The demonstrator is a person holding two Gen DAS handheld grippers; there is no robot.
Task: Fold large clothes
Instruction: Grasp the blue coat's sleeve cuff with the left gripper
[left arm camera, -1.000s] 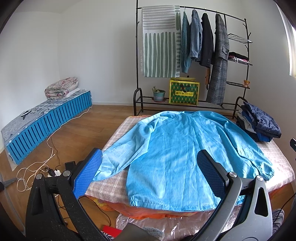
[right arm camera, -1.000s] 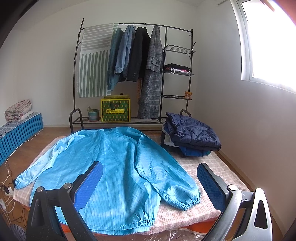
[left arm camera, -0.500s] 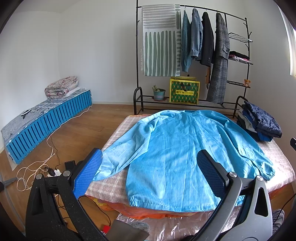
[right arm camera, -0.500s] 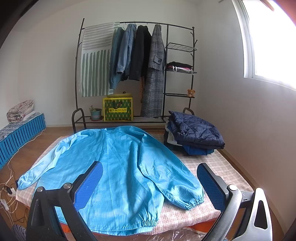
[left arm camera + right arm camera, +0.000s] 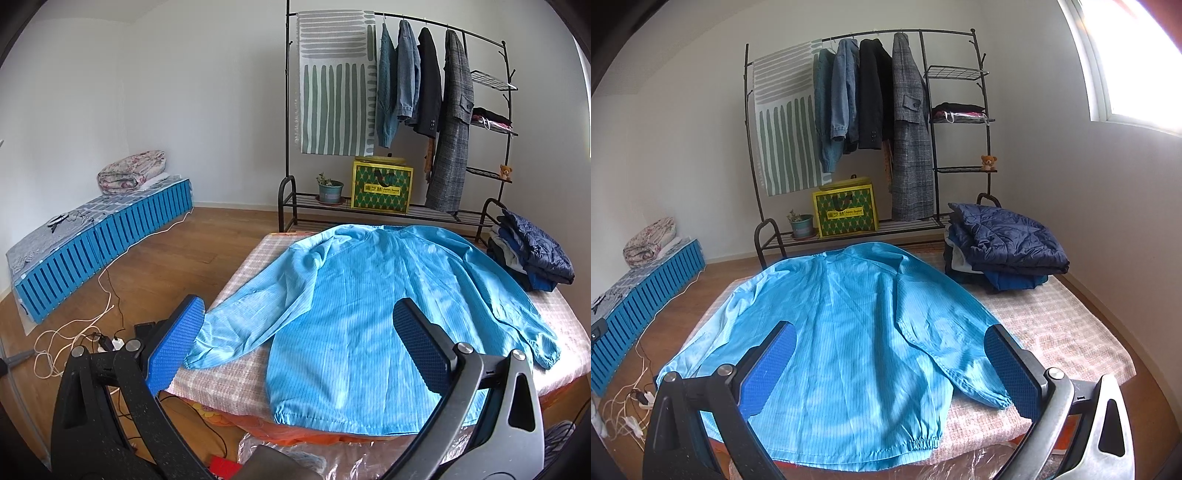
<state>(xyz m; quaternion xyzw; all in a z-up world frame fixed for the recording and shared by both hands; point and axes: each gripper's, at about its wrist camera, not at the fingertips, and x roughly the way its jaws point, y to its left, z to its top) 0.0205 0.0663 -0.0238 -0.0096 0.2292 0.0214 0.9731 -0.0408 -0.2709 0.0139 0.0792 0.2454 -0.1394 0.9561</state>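
- The folding has, as I judge it, not yet started: the blue garment (image 5: pixel 369 306) lies spread flat on the bed (image 5: pixel 565 317) with both sleeves out to the sides.
- The left gripper (image 5: pixel 291 343) is released, its blue pads wide apart and holding nothing. It hangs above the near edge of the bed. The garment is ahead of it and below; the hem is nearest, and the left sleeve cuff (image 5: pixel 199 354) lies just beside its left pad.
- The right gripper (image 5: pixel 886 365) is also released and empty. The right sleeve cuff (image 5: pixel 993 397) lies ahead and low, near its right pad.
- The next move probably calls for lowering each gripper to a sleeve or a hem corner and closing on the thin cloth alone, without the bed cover under it.
- A stack of folded dark clothes (image 5: pixel 1004 251) sits far ahead on the right, apart from the garment.
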